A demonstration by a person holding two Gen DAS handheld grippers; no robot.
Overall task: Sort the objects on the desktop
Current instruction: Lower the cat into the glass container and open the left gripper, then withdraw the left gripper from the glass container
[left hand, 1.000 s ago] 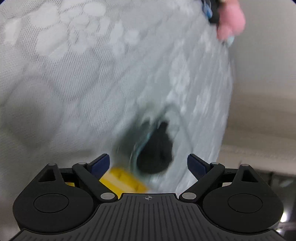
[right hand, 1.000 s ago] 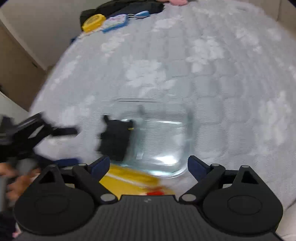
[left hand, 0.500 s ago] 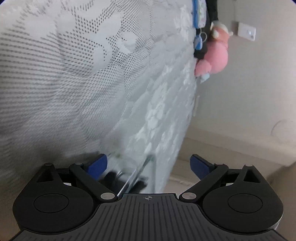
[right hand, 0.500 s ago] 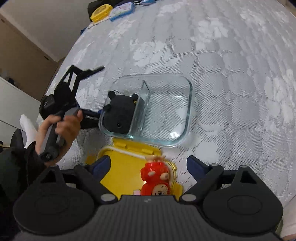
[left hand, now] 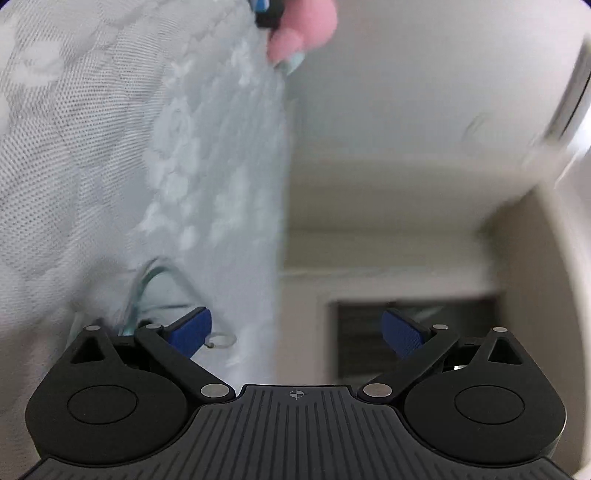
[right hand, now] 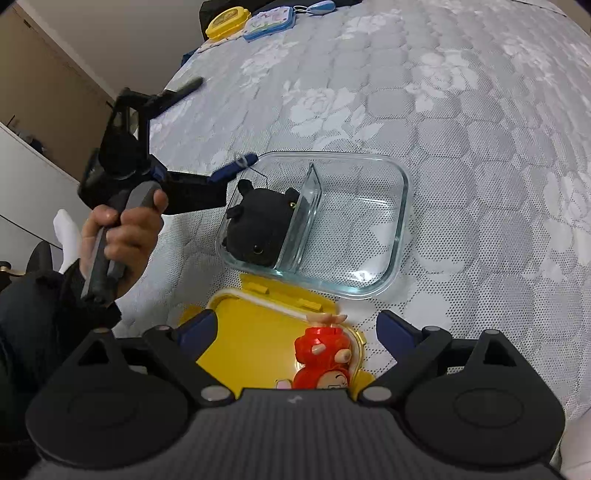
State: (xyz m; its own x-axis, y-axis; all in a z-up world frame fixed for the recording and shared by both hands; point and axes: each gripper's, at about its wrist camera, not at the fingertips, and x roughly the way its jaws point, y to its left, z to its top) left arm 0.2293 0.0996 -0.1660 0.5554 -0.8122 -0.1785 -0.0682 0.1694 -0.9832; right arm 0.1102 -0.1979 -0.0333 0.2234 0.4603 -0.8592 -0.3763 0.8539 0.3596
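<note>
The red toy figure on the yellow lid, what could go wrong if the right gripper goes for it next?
1. The red toy figure lies near the edge of the yellow plastic lid; the open right gripper could nudge it off or tip the lid.
2. The clear glass divided container touches the lid and may get pushed.
3. The left gripper hovers by the black plush toy, crowding the route.

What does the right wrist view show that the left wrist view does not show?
Only the right wrist view shows the black plush in the left compartment of the glass container, the yellow lid, the red figurine and the open left hand-held gripper.

Only the left wrist view shows a pink plush.

Both show the white patterned cloth.
</note>
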